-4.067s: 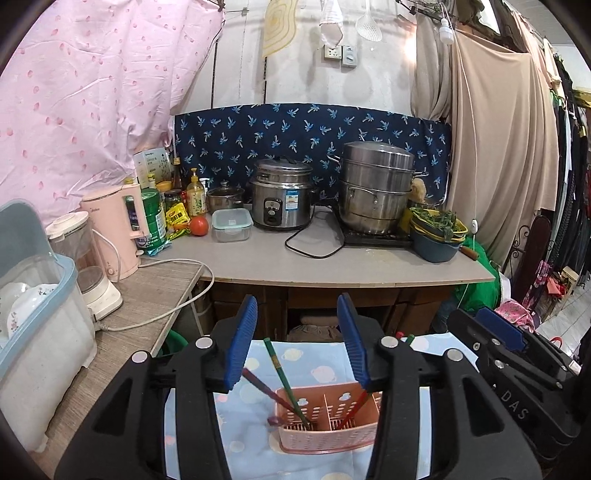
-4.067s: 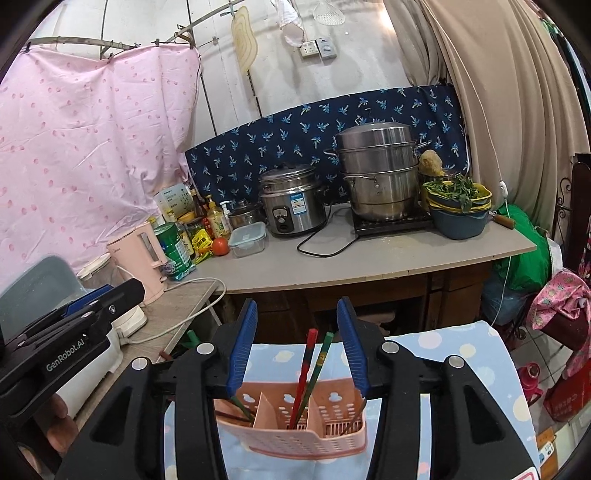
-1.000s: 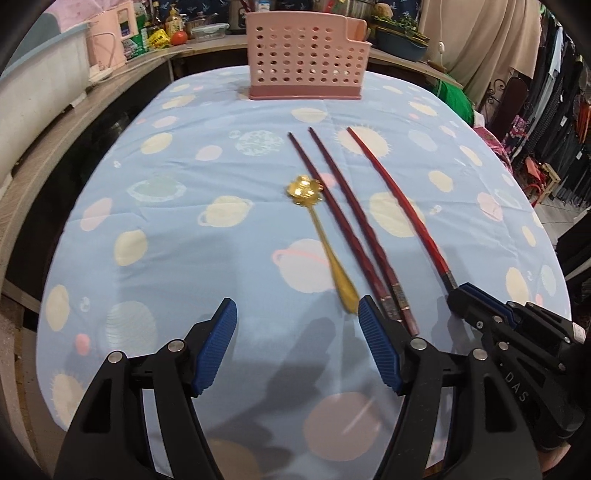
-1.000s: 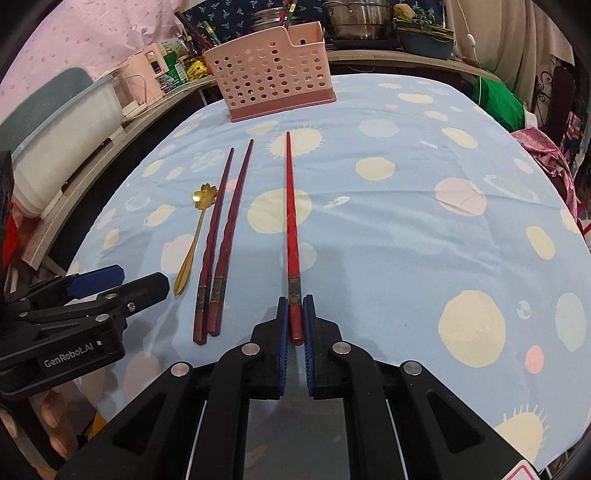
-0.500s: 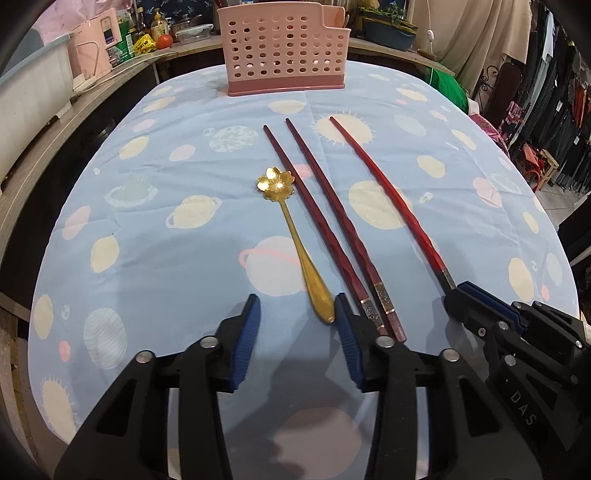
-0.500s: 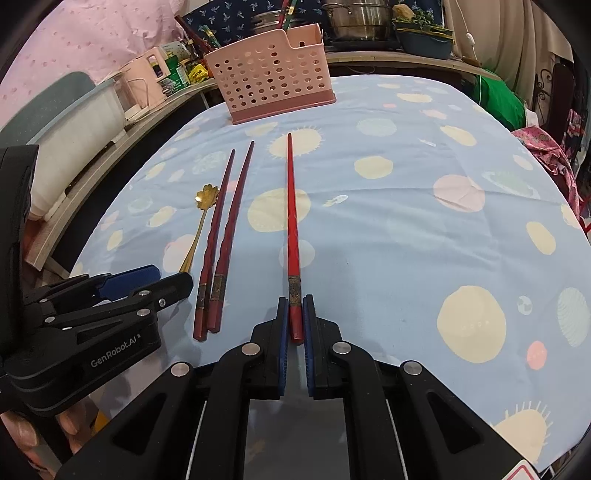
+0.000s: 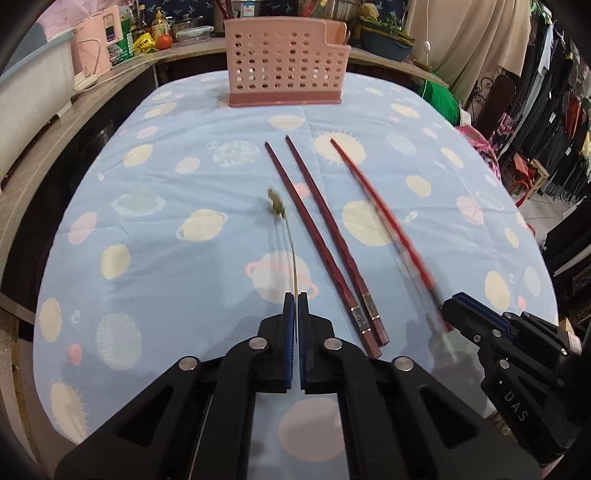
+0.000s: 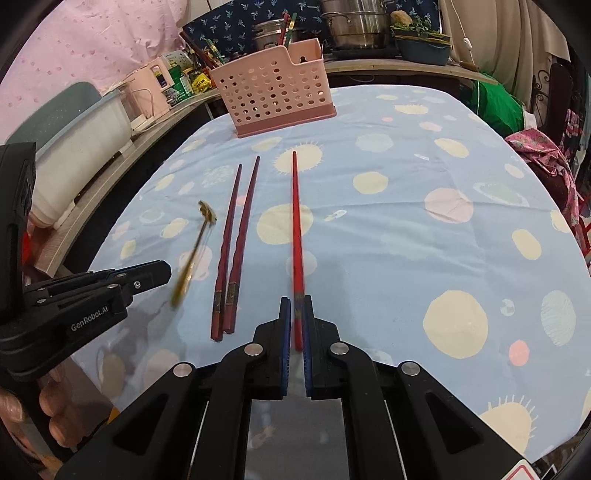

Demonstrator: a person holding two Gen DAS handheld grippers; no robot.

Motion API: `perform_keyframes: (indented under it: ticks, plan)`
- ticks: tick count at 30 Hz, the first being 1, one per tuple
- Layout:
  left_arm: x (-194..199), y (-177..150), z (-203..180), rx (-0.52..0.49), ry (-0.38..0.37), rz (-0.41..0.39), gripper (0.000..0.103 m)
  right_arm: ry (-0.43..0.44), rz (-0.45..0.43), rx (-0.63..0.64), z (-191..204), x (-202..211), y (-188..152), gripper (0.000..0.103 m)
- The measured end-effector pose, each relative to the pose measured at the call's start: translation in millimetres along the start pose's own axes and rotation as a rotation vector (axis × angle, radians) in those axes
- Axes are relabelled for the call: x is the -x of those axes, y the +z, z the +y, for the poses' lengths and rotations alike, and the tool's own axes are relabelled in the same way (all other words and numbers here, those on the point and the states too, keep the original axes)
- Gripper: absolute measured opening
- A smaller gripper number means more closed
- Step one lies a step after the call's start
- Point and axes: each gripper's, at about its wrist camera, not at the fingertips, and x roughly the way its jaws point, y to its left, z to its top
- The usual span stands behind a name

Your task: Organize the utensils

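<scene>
A lived-in home kitchen corner

Steel pots (image 8: 356,22), a pink kettle (image 7: 96,40) and condiment bottles (image 7: 159,22) crowd the wooden tabletop (image 7: 110,79); clothes (image 7: 565,122) hang alongside.

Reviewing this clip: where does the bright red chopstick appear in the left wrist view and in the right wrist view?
Left wrist view: the red chopstick runs diagonally right of centre, blurred, its near end at the right gripper.
Right wrist view: it runs straight up the centre, clamped between the gripper's fingers.
Shared landmark: the pink utensil basket at the table's far end.
</scene>
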Motion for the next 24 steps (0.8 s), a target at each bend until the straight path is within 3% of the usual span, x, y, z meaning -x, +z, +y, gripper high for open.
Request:
perform_keyframes:
  ticks: [8,12,13,15,18,21,24]
  plan:
    - [27,21,3,0.017,-0.02,-0.054,0.0,0.028,-0.041,0.004,2,19,20,0.004]
    - [16,14,6,0.026,-0.031,-0.031,0.001,0.03,-0.007,0.015,7,8,14,0.019]
    - [11,10,7,0.033,-0.033,-0.018,0.003,0.022,0.002,0.02,9,3,11,0.023]
    - [2,3,9,0.04,-0.02,-0.003,0.021,0.024,0.029,0.027,12,-6,6,0.027]
    - [-5,-5,9,0.042,-0.012,0.005,0.034,0.009,0.06,0.043,14,-19,0,0.027]
    - [-13,-9,9,0.033,-0.005,0.019,0.034,-0.003,0.059,0.054,14,-26,-5,0.026]
    - [-23,-13,9,0.029,0.002,0.039,0.033,-0.043,0.052,0.093,18,-27,-7,0.012]
